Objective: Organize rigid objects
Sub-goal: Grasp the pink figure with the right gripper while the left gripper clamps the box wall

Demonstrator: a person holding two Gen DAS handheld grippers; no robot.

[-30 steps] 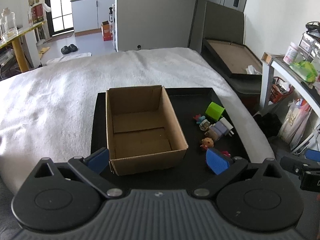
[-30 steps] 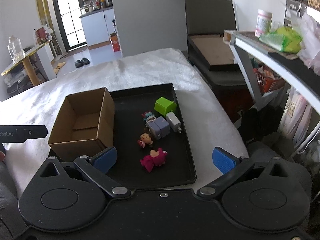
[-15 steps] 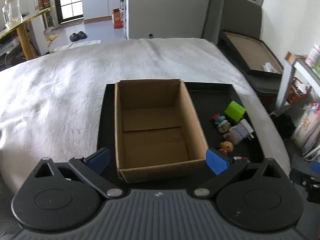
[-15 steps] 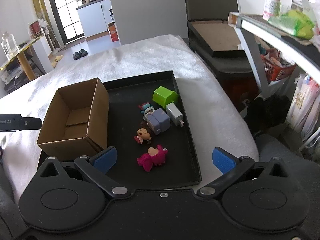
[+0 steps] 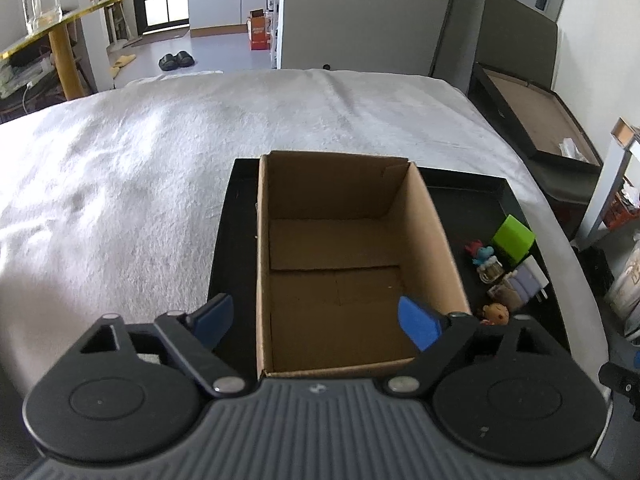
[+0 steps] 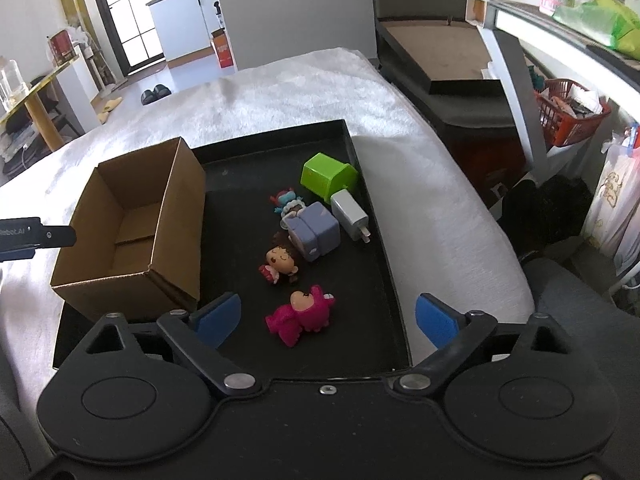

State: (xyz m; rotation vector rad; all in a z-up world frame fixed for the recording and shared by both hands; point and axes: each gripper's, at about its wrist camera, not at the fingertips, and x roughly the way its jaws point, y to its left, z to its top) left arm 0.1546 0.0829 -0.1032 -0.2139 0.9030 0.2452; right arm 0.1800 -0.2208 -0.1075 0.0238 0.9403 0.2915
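An open, empty cardboard box (image 5: 340, 264) (image 6: 132, 232) stands on the left half of a black tray (image 6: 248, 216) (image 5: 472, 208). On the tray's right half lie a pink figurine (image 6: 300, 314), a brown-haired doll (image 6: 282, 262), a lilac block (image 6: 318, 232), a white charger (image 6: 350, 212), a small blue-red figure (image 6: 286, 200) and a green cube (image 6: 328, 174) (image 5: 513, 236). My left gripper (image 5: 316, 318) hangs open over the box's near edge, one finger inside it. Above the pink figurine my right gripper (image 6: 326, 320) is open and holds nothing.
The tray rests on a white fluffy blanket (image 5: 140, 160). Right of it stand a dark chair with a framed board (image 6: 448, 52) and a white shelf (image 6: 560, 24) holding a red basket (image 6: 572, 108). A yellow table (image 5: 60, 40) is far left.
My left gripper moved forward and right, so its right finger now sits over the box interior. My right gripper advanced and lowered toward the toys on the tray.
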